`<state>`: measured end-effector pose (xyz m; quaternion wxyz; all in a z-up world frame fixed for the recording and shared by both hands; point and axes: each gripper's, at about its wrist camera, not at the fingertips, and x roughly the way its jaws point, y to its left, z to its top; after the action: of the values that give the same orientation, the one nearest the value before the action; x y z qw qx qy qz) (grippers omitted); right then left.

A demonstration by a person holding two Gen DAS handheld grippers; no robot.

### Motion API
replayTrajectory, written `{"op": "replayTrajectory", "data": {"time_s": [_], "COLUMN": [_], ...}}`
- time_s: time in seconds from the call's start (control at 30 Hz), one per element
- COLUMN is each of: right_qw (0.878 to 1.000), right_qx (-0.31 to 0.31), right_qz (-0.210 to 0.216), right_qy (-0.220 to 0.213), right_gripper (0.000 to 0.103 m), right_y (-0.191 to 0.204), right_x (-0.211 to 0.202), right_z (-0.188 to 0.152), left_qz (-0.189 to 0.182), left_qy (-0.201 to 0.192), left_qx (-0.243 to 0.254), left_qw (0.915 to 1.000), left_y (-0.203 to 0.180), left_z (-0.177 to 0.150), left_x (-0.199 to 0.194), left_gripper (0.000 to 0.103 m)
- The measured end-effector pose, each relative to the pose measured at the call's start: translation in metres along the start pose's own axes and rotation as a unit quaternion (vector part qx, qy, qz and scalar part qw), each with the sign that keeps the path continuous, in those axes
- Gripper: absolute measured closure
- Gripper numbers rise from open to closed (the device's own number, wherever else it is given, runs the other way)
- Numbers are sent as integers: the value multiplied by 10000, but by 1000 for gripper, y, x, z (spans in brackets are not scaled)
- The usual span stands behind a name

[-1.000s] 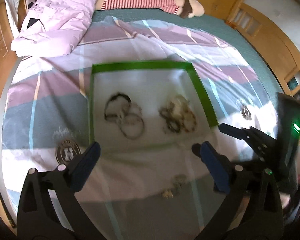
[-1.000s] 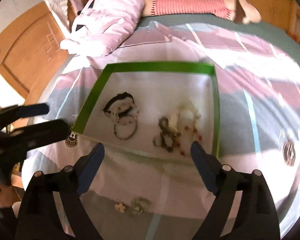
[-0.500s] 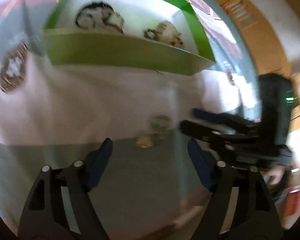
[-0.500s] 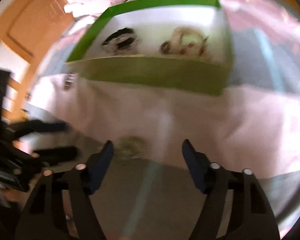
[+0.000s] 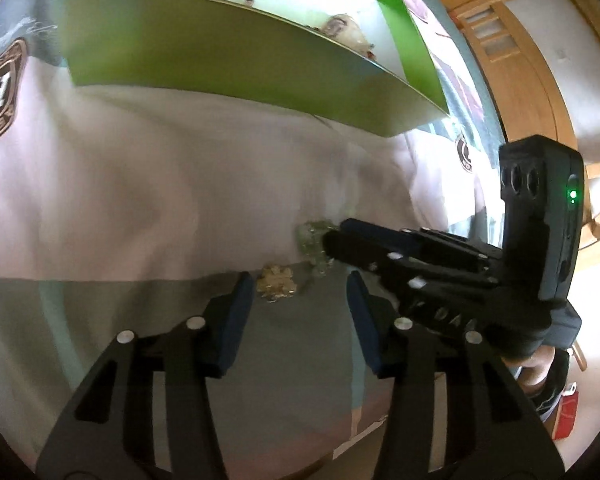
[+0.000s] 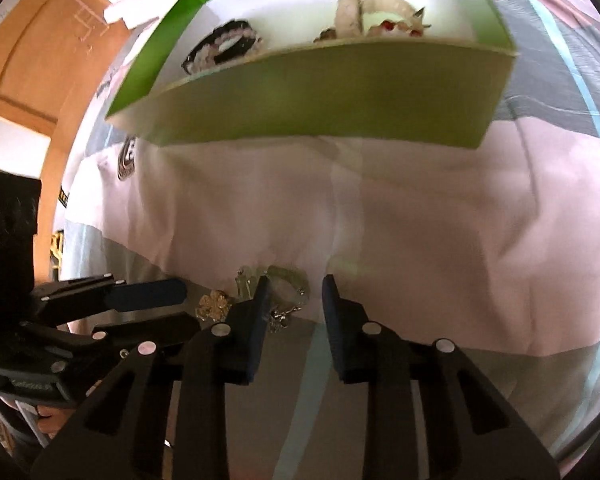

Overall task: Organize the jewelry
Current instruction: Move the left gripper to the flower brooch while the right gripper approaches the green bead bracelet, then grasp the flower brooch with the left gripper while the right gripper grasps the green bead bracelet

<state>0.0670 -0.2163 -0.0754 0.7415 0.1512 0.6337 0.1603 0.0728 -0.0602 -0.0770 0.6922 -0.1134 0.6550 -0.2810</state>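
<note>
Left gripper (image 5: 300, 294): jaws apart, nothing between them. Gold flower piece (image 5: 277, 283) lies on the bedspread (image 5: 140, 200) just ahead of the left finger's tip, inside the gap but off-centre. Risk: closing from here could pinch cloth with it, or nudge the piece out sideways.

Pale green bracelet (image 5: 314, 246) lies ahead of the right finger, touching the right gripper's tips as seen from the left wrist.

Right gripper (image 6: 294, 300): jaws apart, holding nothing. From its own camera the bracelet (image 6: 290, 280) sits ahead of its left finger, its clasp trailing into the gap. Risk: catching only the chain, or the two grippers colliding, being so near.

Green box (image 6: 312, 100) with sorted jewelry stands well beyond both.
</note>
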Motion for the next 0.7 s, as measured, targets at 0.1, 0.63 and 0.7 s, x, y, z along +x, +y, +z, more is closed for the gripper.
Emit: {"op": "replayTrajectory", "data": {"time_s": [0.1, 0.63, 0.7], "right_qw": [9997, 9970, 9969], "right_qx": [-205, -499, -431], "right_qz": [-166, -584, -636], "right_qy": [-2, -128, -169], "right_gripper": [74, 88, 95], "right_y": [7, 14, 13], "right_x": [3, 10, 10], "right_z": [-1, -4, -4], "left_qz": [235, 706, 757], "left_qy": [5, 29, 16], "left_qx": [74, 268, 343], "left_qw": [9997, 9971, 9965], "left_y": [-4, -7, -10], "left_z": [0, -3, -4], "left_x": [9, 23, 23], "left_gripper": [58, 80, 81]}}
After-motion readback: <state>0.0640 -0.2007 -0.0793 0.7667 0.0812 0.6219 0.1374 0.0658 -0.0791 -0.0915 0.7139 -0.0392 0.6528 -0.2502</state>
